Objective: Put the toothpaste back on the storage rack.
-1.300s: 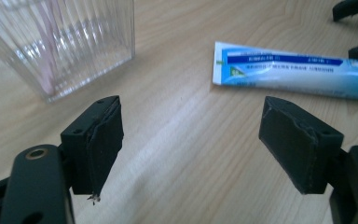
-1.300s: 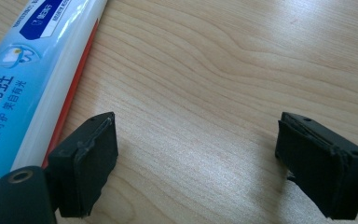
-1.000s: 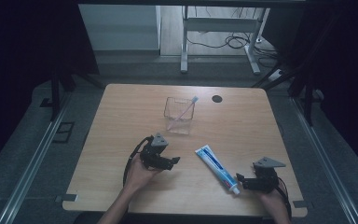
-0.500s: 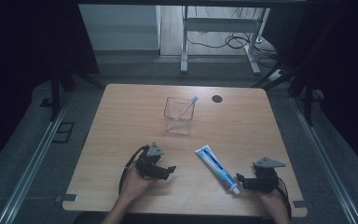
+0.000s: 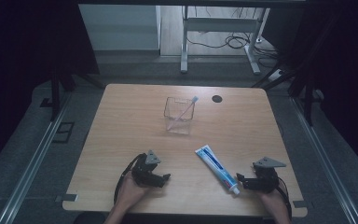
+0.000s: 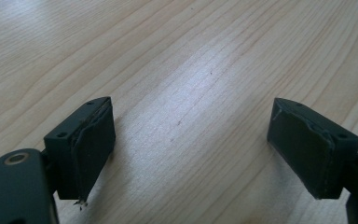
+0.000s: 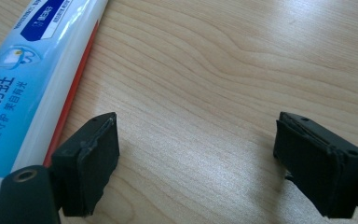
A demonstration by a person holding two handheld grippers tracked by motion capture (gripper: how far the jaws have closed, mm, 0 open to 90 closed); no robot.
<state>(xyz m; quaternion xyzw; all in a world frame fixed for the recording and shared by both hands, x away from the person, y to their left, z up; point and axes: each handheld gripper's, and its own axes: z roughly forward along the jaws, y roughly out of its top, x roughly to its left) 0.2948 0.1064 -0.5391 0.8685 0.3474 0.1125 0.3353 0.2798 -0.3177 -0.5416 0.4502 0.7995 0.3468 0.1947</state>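
Note:
A blue-and-white toothpaste tube (image 5: 216, 167) lies slantwise on the wooden table (image 5: 130, 121), its cap toward the near edge. In the right gripper view the tube (image 7: 32, 70) runs along the left jaw's outer side. My right gripper (image 5: 239, 180) rests by the cap, open, with bare wood between its jaws (image 7: 198, 130). My left gripper (image 5: 166, 178) sits low at the near left, pointing right. Its jaws have just been opening and stand wide with nothing between them (image 6: 191, 121). A clear square container (image 5: 179, 125) at mid-table holds a toothbrush (image 5: 183, 112).
A small black disc (image 5: 216, 98) lies on the table behind the container, toward the far right. Dark curtains flank the table, and a desk frame with cables stands on the floor beyond its far edge.
My left hand has drawn back toward the near edge and sunk lower over the table. The right gripper, the tube and the container have stayed put.

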